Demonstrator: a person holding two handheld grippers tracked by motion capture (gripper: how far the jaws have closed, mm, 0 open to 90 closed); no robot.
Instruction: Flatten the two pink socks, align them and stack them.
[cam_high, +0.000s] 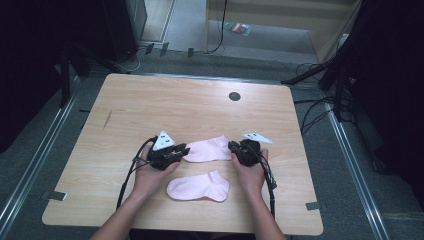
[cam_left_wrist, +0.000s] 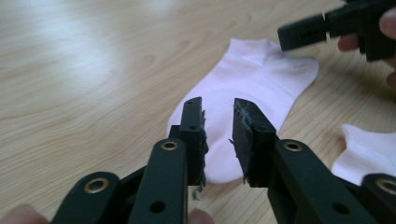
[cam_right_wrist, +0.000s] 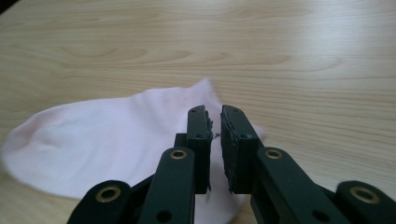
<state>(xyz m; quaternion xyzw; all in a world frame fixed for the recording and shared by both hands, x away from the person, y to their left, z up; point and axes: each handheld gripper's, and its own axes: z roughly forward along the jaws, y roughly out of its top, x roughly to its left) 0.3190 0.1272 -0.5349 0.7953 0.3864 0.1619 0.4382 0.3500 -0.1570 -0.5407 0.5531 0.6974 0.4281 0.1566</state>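
Note:
Two pale pink ankle socks lie on the wooden table (cam_high: 200, 100). The far sock (cam_high: 207, 149) stretches between my two grippers; the near sock (cam_high: 199, 187) lies flat by the front edge, between the person's wrists. My left gripper (cam_high: 184, 149) is at the far sock's left end. In the left gripper view its jaws (cam_left_wrist: 218, 109) stand apart over the toe of that sock (cam_left_wrist: 252, 70), with fabric showing in the gap and the pads off it. My right gripper (cam_high: 231, 146) is at the sock's right end, where its jaws (cam_right_wrist: 214, 112) are closed to a thin slit on the cuff (cam_right_wrist: 102, 140).
A dark round grommet (cam_high: 234, 96) sits near the table's far edge. Black cables (cam_high: 270, 185) trail from both grippers toward the front edge. The near sock's edge (cam_left_wrist: 369, 149) lies to the right of the left jaws. Dark equipment and floor cables surround the table.

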